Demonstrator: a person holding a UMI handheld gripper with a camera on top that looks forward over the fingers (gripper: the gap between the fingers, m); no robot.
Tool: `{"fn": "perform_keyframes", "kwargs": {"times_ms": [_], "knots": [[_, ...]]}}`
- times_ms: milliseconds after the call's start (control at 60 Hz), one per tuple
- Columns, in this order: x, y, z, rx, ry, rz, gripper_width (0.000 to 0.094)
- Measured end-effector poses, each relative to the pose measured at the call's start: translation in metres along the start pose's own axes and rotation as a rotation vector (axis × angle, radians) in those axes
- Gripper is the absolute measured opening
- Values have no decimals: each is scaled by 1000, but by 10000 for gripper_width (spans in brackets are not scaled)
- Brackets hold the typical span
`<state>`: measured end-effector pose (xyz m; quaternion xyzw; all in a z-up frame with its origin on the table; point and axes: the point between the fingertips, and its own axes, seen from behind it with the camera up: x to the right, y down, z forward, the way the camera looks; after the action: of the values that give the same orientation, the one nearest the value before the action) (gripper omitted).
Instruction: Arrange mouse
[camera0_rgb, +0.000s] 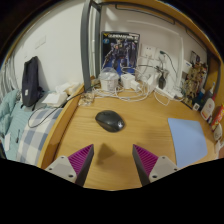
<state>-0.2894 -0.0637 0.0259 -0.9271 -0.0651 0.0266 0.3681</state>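
My gripper (113, 160) is hovering over the wooden desk (120, 140), fingers spread wide, gripping nothing. The pink pads (82, 158) are facing each other across an empty gap. The black mouse (110, 121) is sitting on the desk just ahead of the fingers, roughly centred between them, not touching either. A light blue sheet (187, 140) is lying off to the right. A poster (121, 49) is leaning at the desk's back, white cables (132, 92) bunching below it.
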Motion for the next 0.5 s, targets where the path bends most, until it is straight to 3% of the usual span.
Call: {"fn": "perform_keyframes", "kwargs": {"times_ms": [500], "knots": [[19, -60, 91, -52, 139, 86, 762]]}}
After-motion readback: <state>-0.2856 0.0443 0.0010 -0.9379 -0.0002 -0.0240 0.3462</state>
